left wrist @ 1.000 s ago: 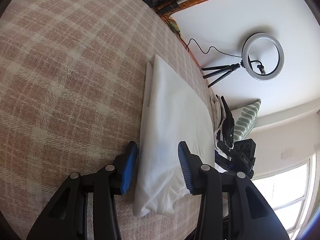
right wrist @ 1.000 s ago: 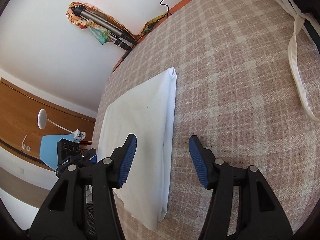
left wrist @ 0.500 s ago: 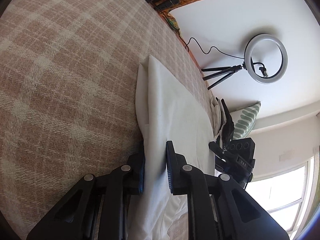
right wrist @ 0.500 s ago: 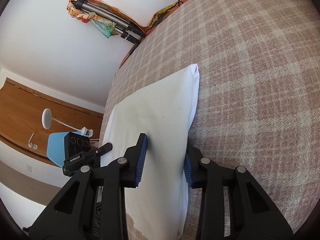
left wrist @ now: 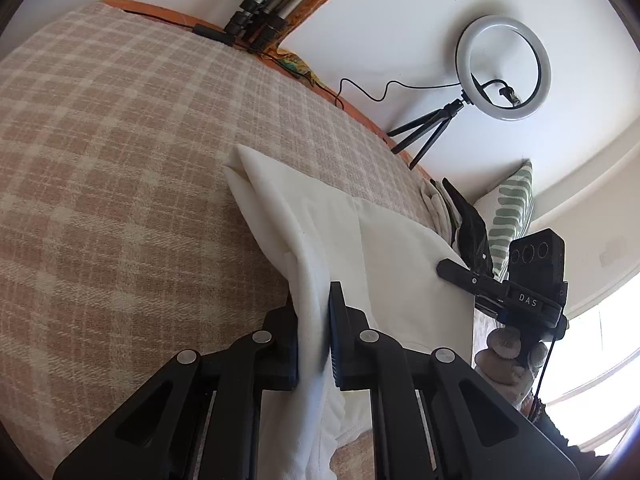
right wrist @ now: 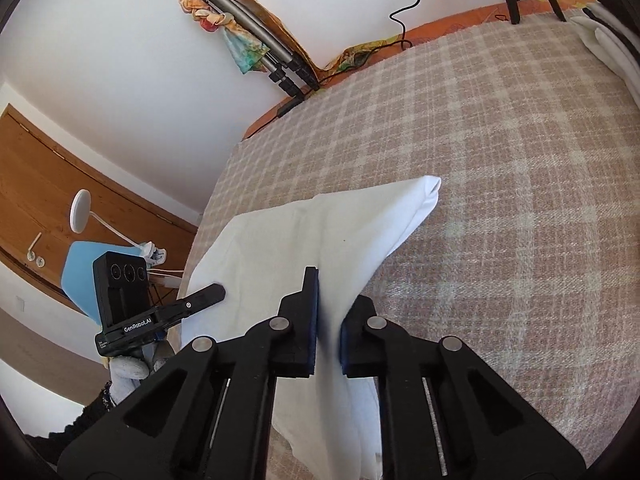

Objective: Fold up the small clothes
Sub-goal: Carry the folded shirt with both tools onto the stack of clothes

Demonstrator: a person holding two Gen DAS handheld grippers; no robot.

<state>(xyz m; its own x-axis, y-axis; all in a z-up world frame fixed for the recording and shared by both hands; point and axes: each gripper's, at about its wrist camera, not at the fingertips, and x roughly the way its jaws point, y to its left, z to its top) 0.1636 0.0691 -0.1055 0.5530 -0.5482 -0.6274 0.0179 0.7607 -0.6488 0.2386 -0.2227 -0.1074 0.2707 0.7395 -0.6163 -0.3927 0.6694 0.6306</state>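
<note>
Two grippers pinched the white garment point(left wrist: 384, 248) on the plaid bedspread point(left wrist: 120, 168): the left gripper point(left wrist: 314, 340) closing on one near edge, the right gripper point(right wrist: 328, 320) clamped on the other. The cloth looked light, soft and limp, tenting between grips, so hems or corners seemed the surest hold, layers caught together.

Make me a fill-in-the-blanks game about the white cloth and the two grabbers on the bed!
1. The white garment lies on a ____ blanket.
2. The left gripper is shut on the ____.
3. The ring light stands on a small black ____.
4. Both grippers have ____ pads.

Missing words: checked; garment; tripod; blue
</note>
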